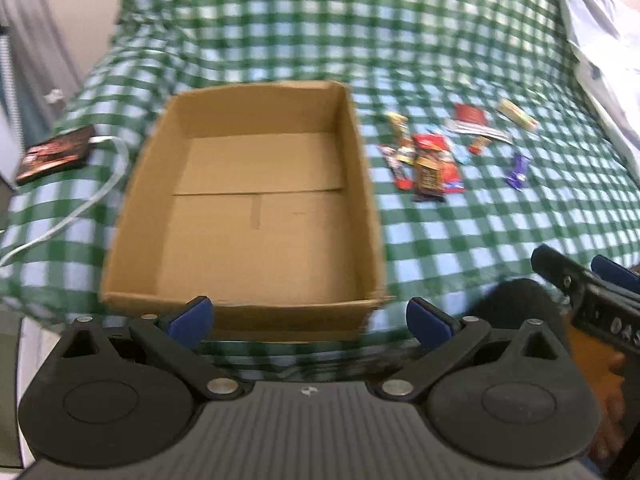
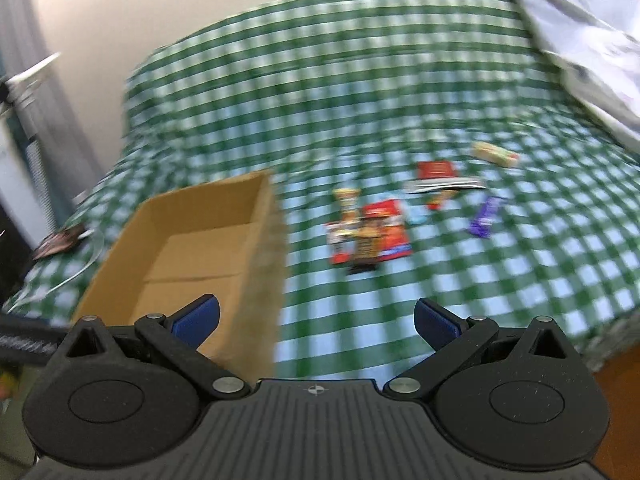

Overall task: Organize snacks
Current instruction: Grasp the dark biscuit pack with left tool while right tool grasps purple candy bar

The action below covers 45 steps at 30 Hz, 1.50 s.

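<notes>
An open, empty cardboard box (image 1: pixel 256 216) sits on the green checked cloth (image 1: pixel 460 232); it also shows in the right wrist view (image 2: pixel 192 240). Several snack packets lie to its right: a red and orange pile (image 1: pixel 428 164) (image 2: pixel 372 232), a purple wrapper (image 1: pixel 518 172) (image 2: pixel 484 218), a red packet (image 1: pixel 470 114) (image 2: pixel 436 170) and a pale bar (image 1: pixel 516 114) (image 2: pixel 494 154). My left gripper (image 1: pixel 310 318) is open and empty just before the box's near wall. My right gripper (image 2: pixel 316 322) is open and empty, short of the snacks; it shows at the left wrist view's right edge (image 1: pixel 580 276).
A dark packet (image 1: pixel 56 154) with a white cable (image 1: pixel 92 196) lies left of the box. A pale grey bedsheet or pillow (image 1: pixel 604 48) (image 2: pixel 580 40) lies at the far right. A wall stands behind the bed.
</notes>
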Each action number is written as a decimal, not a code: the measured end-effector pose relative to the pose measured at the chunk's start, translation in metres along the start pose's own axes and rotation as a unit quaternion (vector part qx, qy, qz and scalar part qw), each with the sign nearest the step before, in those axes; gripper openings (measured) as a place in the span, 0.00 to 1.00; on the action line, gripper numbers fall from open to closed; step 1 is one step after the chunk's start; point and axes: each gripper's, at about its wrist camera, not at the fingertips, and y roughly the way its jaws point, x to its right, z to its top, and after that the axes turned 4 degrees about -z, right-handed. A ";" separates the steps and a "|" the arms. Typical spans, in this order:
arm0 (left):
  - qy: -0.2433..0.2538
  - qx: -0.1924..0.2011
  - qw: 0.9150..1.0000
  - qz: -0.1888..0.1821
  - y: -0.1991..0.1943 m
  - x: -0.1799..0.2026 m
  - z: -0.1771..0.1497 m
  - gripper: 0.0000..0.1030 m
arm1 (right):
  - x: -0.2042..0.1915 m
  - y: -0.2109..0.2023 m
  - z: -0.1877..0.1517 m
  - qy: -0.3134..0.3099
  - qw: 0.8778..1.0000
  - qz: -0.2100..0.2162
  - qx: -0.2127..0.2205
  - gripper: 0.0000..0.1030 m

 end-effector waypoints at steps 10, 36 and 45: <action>0.047 -0.077 0.995 -0.043 0.092 0.084 0.062 1.00 | 0.116 0.045 0.017 0.094 0.991 -0.098 -0.011 1.00; 0.064 -0.153 0.986 -0.031 0.371 0.133 0.168 0.93 | 0.206 0.349 0.072 0.002 0.984 -0.172 -0.054 1.00; 0.056 -0.125 0.990 -0.045 0.346 0.133 0.168 0.42 | 0.208 0.328 0.079 0.015 0.984 -0.170 -0.051 0.19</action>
